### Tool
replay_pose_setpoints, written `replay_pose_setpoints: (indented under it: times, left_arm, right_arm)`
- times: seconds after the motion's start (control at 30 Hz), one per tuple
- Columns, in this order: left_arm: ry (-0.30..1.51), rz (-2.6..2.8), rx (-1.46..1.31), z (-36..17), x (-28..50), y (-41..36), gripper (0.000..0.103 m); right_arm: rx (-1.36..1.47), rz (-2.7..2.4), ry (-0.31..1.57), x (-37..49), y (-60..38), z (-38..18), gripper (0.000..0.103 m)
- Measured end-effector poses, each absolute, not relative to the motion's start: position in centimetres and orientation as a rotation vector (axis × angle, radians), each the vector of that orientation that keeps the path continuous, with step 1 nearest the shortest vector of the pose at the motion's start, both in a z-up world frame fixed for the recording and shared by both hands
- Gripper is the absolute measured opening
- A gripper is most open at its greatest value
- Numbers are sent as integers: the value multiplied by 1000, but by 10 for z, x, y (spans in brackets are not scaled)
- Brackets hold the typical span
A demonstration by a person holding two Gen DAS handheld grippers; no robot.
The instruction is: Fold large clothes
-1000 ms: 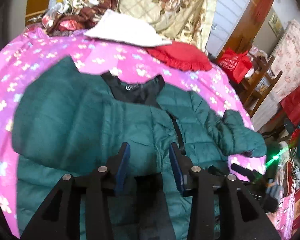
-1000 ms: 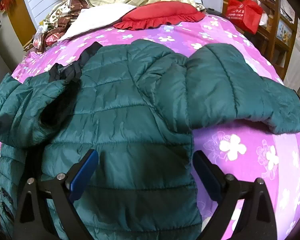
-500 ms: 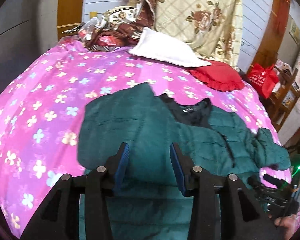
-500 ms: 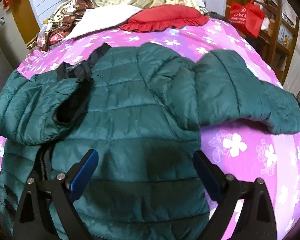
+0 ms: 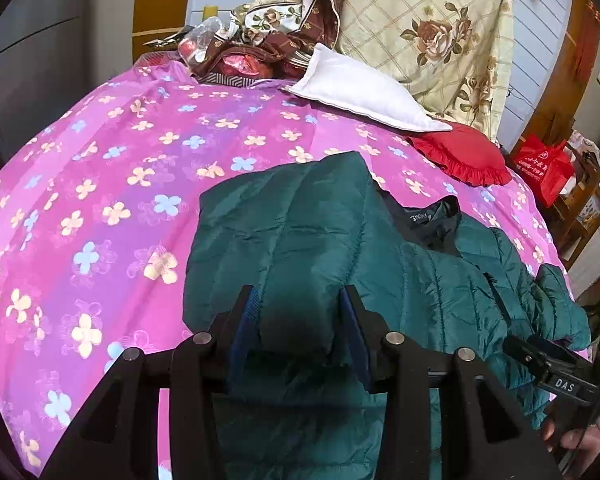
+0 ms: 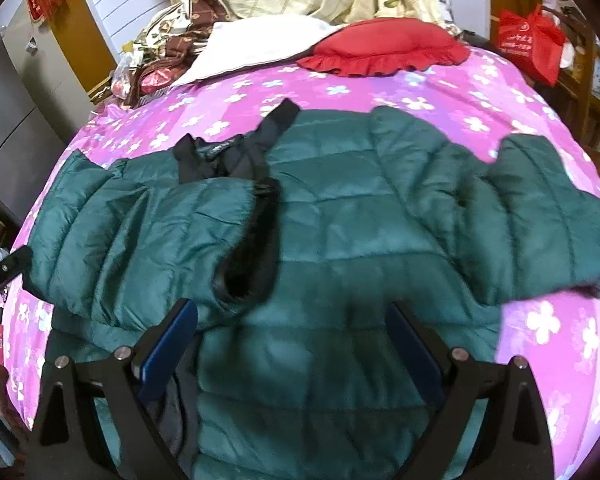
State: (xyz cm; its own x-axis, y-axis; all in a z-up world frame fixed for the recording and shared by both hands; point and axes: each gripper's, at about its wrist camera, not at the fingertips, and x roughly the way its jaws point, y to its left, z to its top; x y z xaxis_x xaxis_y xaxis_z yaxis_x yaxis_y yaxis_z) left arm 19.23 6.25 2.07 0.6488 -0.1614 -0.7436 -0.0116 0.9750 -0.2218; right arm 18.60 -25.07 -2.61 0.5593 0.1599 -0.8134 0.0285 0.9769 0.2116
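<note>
Both wrist cameras looked steeply down, close over the bed (image 5: pixel 100 208); each framed the jacket (image 6: pixel 340 216), with pillows (image 5: pixel 364 92) toward 12 o'clock.

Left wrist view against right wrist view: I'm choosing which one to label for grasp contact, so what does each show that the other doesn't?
Only the left wrist view shows the left claw with a fold of the green jacket bunched between its fingers, and the right claw's tip at its right edge. Only the right wrist view shows the right claw open above the jacket body, and the far sleeve whole. Both show the black collar, white pillow, red cushion and pink bedspread.
</note>
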Motion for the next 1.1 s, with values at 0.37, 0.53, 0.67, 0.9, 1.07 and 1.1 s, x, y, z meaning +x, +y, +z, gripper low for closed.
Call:
replay_pose_setpoints:
  times: [0.37, 0.53, 0.67, 0.9, 1.07, 1.1]
  left_arm:
    - [899, -150, -304, 2, 196, 70, 26]
    - [908, -166, -344, 6, 191, 81, 26]
    - [888, -136, -337, 13, 187, 92, 26]
    - [896, -70, -350, 7, 191, 106, 26]
    - [905, -68, -311, 1, 194, 99, 26]
    - [907, -66, -305, 0, 195, 97, 26]
  right_arm:
    - [224, 124, 1019, 220, -222, -43, 75]
    - [192, 108, 986, 226, -216, -44, 23]
    - [96, 101, 916, 218, -215, -25, 14]
    - [-20, -8, 765, 209, -244, 25, 13]
    - [-38, -91, 767, 217, -273, 28, 12]
    - [-33, -104, 776, 219, -277, 23, 12]
